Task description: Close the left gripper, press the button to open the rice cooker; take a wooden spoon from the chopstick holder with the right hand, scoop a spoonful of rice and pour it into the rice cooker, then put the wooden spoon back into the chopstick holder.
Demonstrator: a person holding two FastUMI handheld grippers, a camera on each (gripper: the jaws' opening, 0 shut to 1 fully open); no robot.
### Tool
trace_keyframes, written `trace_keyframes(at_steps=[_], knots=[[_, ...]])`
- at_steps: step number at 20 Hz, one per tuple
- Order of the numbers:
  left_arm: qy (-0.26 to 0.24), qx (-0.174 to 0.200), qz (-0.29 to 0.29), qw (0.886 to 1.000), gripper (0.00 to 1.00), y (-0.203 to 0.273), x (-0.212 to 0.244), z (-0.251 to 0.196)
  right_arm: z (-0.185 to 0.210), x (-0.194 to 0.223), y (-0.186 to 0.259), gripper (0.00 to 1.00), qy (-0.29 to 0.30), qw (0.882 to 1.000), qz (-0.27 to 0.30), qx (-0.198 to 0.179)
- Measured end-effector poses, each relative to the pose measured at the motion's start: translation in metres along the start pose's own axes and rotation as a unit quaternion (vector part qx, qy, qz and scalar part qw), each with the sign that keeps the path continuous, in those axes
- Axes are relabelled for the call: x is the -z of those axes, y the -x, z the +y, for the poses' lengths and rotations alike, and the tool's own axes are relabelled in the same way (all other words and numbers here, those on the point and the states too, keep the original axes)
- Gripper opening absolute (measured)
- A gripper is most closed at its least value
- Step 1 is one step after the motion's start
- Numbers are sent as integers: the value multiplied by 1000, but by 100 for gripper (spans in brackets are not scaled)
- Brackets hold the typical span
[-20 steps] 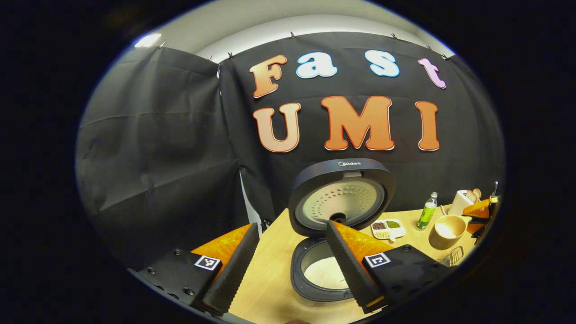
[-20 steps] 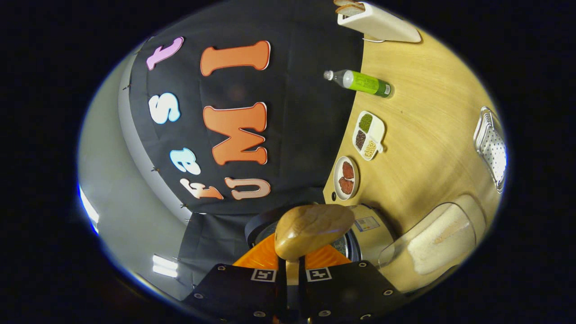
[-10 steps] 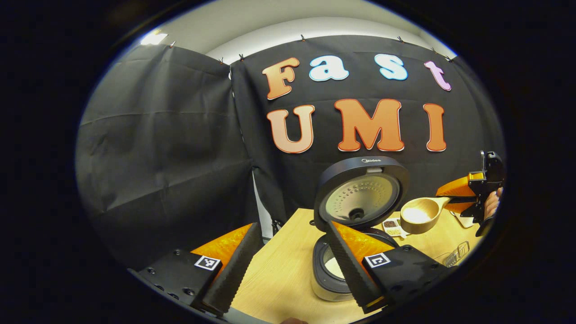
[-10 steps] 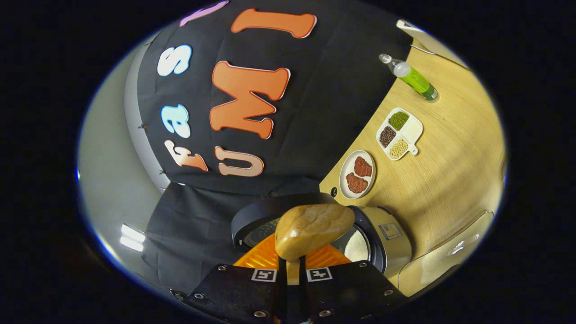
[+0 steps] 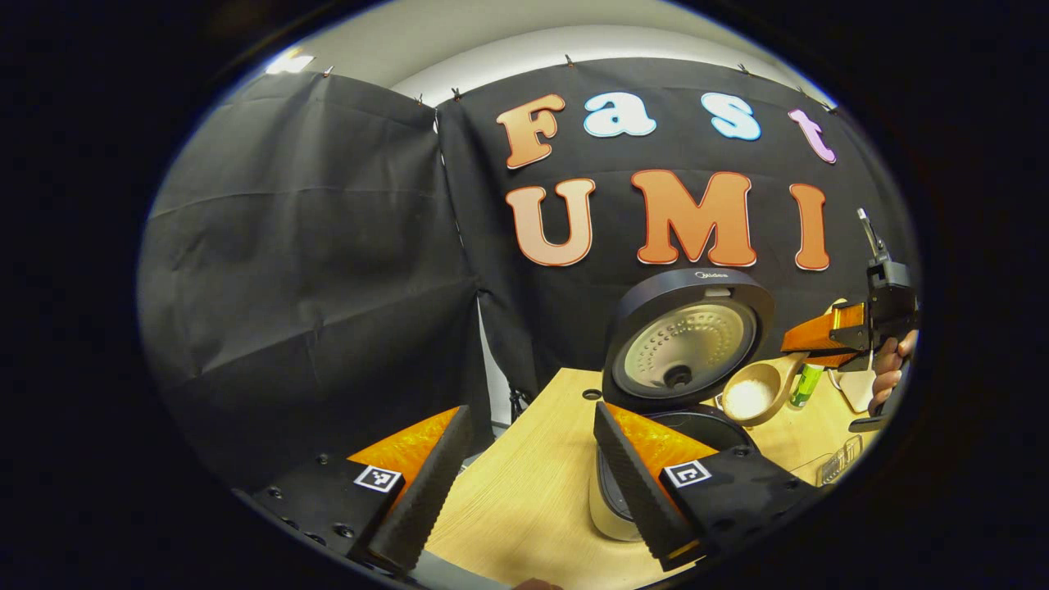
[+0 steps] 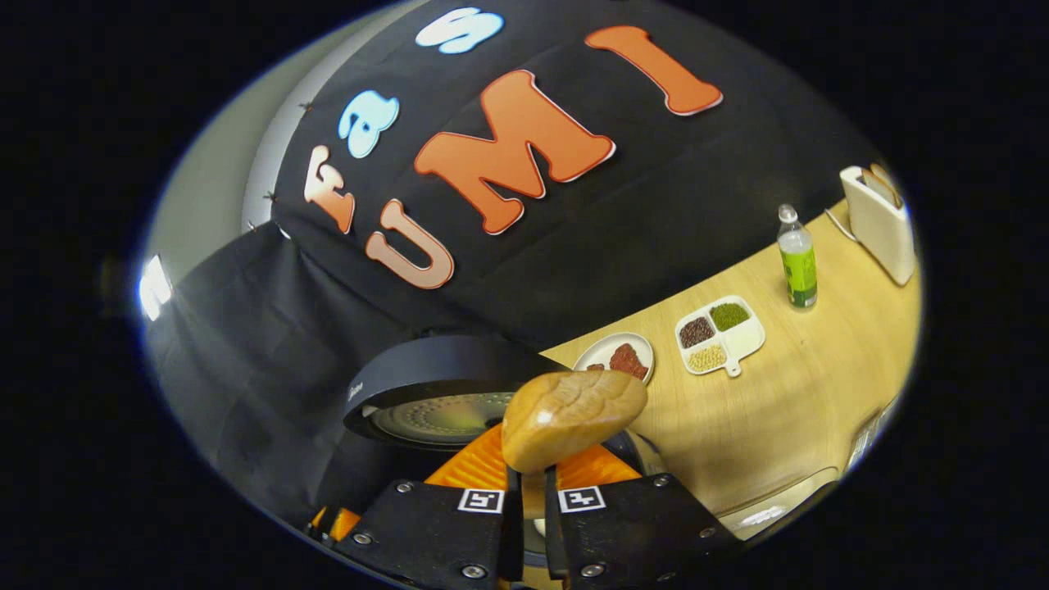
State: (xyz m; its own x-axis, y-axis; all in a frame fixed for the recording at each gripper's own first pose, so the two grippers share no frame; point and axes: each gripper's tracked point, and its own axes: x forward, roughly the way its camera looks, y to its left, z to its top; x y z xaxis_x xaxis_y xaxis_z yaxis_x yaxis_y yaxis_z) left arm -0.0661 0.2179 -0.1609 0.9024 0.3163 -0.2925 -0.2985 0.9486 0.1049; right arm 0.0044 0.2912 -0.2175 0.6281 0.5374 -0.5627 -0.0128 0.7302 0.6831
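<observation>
The rice cooker (image 5: 687, 342) stands on the wooden table (image 5: 524, 492) with its dark lid raised and its pot partly behind my left gripper's finger. My left gripper (image 5: 531, 410) hovers open and empty, low and to the left of the cooker. In the left gripper view the wooden spoon (image 5: 750, 395) carries a heap of white rice just right of the raised lid, above the pot's rim. The right gripper (image 5: 807, 344), held by a hand (image 5: 889, 373), is shut on the spoon's handle. In the right gripper view my right gripper (image 6: 533, 496) pinches the handle, and the spoon's bowl (image 6: 574, 418) shows its back above the cooker's lid (image 6: 434, 385).
On the table behind the cooker lie a plate of red pieces (image 6: 616, 357) and a white divided tray of beans (image 6: 721, 332). A green bottle (image 6: 796, 260) and a white toaster (image 6: 881, 223) stand farther right. A clear container's edge (image 6: 766, 515) shows at the lower right.
The right gripper has carried the spoon, now with rice in it, up and over to the cooker's lid, rolling toward level. My left gripper drew back leftward from the cooker, still open.
</observation>
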Motion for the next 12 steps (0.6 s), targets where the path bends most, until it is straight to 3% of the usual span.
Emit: trace_keyframes(at_steps=[11,12], knots=[[9,-17,15,1000,100,7,13,13,28,6,-8,10,171,984,-37,17],[10,-18,16,1000,94,9,14,15,29,6,-9,10,181,982,-40,17]])
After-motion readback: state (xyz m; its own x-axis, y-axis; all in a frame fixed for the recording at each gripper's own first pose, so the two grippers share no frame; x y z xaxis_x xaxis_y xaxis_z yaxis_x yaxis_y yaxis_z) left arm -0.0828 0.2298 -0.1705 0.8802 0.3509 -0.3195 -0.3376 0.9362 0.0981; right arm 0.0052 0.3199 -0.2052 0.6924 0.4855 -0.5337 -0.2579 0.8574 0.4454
